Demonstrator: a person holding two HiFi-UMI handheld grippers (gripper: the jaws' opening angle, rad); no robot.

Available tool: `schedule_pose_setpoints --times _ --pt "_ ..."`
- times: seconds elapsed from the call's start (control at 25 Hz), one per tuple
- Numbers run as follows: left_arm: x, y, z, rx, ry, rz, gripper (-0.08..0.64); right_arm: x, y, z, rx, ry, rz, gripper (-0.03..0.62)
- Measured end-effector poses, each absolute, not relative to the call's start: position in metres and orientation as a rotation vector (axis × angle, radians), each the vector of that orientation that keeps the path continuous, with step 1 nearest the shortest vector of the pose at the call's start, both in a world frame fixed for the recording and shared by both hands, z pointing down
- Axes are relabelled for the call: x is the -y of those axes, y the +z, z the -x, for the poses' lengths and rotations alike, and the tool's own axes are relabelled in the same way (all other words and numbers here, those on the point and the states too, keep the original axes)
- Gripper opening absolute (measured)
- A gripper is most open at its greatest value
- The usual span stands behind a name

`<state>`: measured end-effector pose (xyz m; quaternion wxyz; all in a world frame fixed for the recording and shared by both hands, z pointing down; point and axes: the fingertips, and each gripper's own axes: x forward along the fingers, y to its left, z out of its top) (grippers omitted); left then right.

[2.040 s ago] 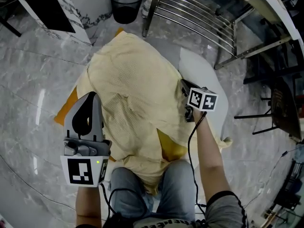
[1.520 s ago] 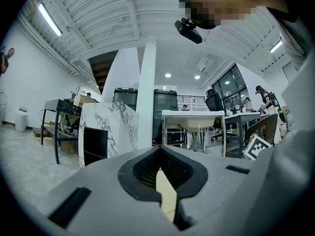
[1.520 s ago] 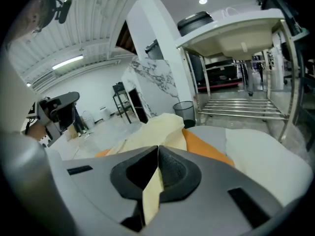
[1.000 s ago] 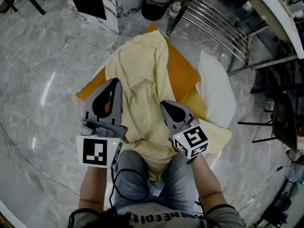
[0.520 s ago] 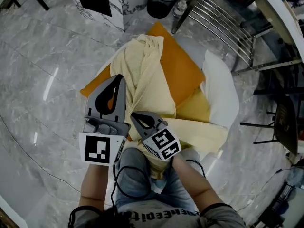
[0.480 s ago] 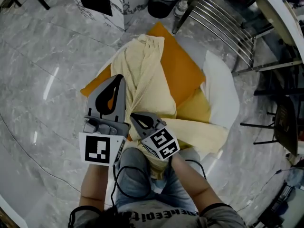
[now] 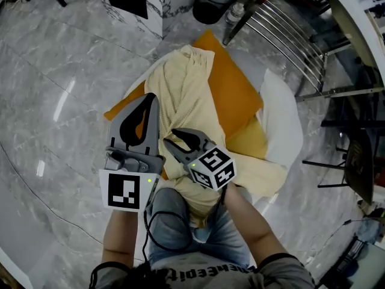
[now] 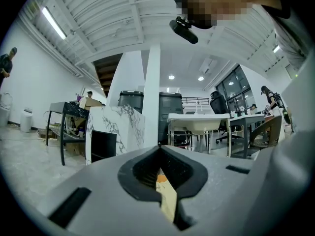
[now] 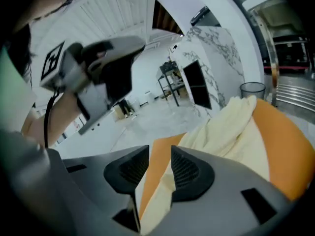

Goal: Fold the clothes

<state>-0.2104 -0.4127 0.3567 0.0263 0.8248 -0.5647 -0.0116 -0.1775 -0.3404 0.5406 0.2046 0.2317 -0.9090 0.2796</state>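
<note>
Looked along the opening jaws of the right claw (image 9: 156,168). Caught a fold of the pale yellow garment (image 9: 231,127) running up through the gap, lying against the right-hand pad but not pinched. Showed the orange mat (image 9: 288,146) under and beside that cloth. Took in the left claw (image 9: 133,50) raised at upper left, with a forearm (image 9: 37,119) below it. Beyond, found grey marble floor (image 9: 147,114), a marble-faced block (image 9: 216,48) with a black panel (image 9: 197,85), and a dark bin (image 9: 252,89).

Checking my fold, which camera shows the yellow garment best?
Head view: most of the yellow garment lies bunched over the orange cushion. Right gripper view catches one fold between opening jaws; left gripper view, a sliver.
</note>
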Motion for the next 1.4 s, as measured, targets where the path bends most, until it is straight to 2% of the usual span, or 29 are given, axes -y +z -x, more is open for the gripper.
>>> schedule_pose_setpoints --times 0.4,0.72,0.8,1.16,1.4 --pt "0.417 0.349 0.233 1.815 -0.077 -2.526 0.003 0.533 0.528 0.077 2.398 0.96 -1.278 0.118" --pt "0.416 0.355 0.248 1.842 -0.05 -2.473 0.003 0.578 0.584 0.048 2.158 1.315 -1.524 0.11" --pt "0.417 0.355 0.253 1.849 -0.043 -2.469 0.003 0.576 0.581 0.05 2.173 1.293 -1.543 0.005" --pt "0.415 0.357 0.264 1.866 -0.074 -2.454 0.003 0.58 0.522 0.13 2.437 1.106 -1.349 0.005" --pt "0.414 0.36 0.271 1.879 -0.1 -2.426 0.003 0.577 0.523 0.206 2.484 1.055 -1.19 0.005"
